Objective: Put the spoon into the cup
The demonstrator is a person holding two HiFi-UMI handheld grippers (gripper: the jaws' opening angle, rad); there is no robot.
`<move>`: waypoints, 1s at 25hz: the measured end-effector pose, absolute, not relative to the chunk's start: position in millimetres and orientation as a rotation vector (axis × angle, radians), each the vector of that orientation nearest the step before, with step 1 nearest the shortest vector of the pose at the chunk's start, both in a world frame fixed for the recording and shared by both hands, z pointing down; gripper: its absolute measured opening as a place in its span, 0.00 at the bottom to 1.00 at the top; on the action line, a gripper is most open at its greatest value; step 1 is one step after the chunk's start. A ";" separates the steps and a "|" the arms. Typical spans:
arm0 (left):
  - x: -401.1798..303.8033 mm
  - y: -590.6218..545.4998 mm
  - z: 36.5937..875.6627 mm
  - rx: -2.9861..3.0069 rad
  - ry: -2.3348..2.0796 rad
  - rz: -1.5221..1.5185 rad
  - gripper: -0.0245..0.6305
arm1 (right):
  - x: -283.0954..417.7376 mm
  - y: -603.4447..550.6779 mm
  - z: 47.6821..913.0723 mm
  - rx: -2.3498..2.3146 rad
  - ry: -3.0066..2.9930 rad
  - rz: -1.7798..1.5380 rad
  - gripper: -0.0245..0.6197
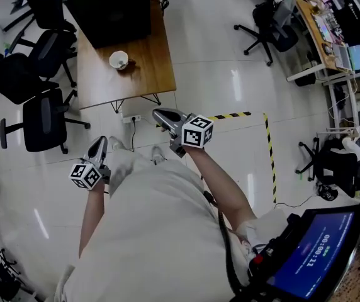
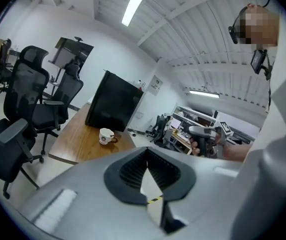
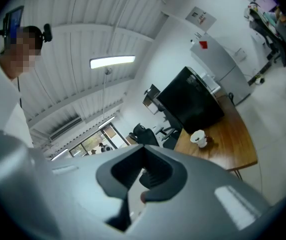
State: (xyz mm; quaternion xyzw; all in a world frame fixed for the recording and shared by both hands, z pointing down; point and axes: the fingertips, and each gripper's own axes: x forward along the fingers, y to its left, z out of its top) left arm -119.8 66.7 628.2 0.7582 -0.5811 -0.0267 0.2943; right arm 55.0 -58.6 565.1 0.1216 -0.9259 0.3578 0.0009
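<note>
A white cup (image 1: 118,60) with a dark pattern stands on the wooden table (image 1: 148,74), far ahead of me across the floor. It also shows small in the left gripper view as the cup (image 2: 105,136) and in the right gripper view as the cup (image 3: 198,138). I cannot make out a spoon in any view. My left gripper (image 1: 98,143) is held over the floor near my body, jaws together and empty (image 2: 148,152). My right gripper (image 1: 160,114) is further forward and nearer the table's front edge. It is shut with nothing in it (image 3: 143,162).
A big black box (image 1: 114,11) fills the table's far half. Black office chairs (image 1: 41,121) stand left of the table, and another chair (image 1: 268,27) is at the upper right. Yellow-black tape (image 1: 269,150) marks the tiled floor. Cluttered desks (image 1: 331,36) line the right side.
</note>
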 end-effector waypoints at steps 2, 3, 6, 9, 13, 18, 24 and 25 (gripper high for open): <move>-122.4 62.8 626.8 2.028 -1.530 -0.083 0.04 | 55.2 -58.0 569.1 0.397 -2.894 1.126 0.05; -122.7 59.9 625.4 2.037 -1.521 -0.090 0.04 | 56.3 -58.2 570.0 0.408 -2.890 1.120 0.05; -119.6 48.4 620.1 2.070 -1.487 -0.112 0.04 | 65.1 -64.1 570.5 0.468 -2.884 1.093 0.05; -120.4 41.5 619.3 2.080 -1.466 -0.111 0.04 | 73.1 -72.1 573.6 0.547 -2.882 1.079 0.05; -116.4 61.5 614.5 2.103 -1.459 -0.092 0.04 | 82.7 -61.0 573.7 0.642 -2.889 0.992 0.05; -130.7 75.2 609.7 2.125 -1.427 -0.092 0.04 | 69.9 -49.2 586.0 0.722 -2.854 0.961 0.04; -162.6 90.2 573.0 2.248 -1.348 -0.190 0.04 | 10.7 -44.1 616.9 0.692 -2.856 1.022 0.05; -165.2 87.1 566.8 2.276 -1.345 -0.173 0.04 | 1.1 -43.5 614.8 0.691 -2.856 1.035 0.05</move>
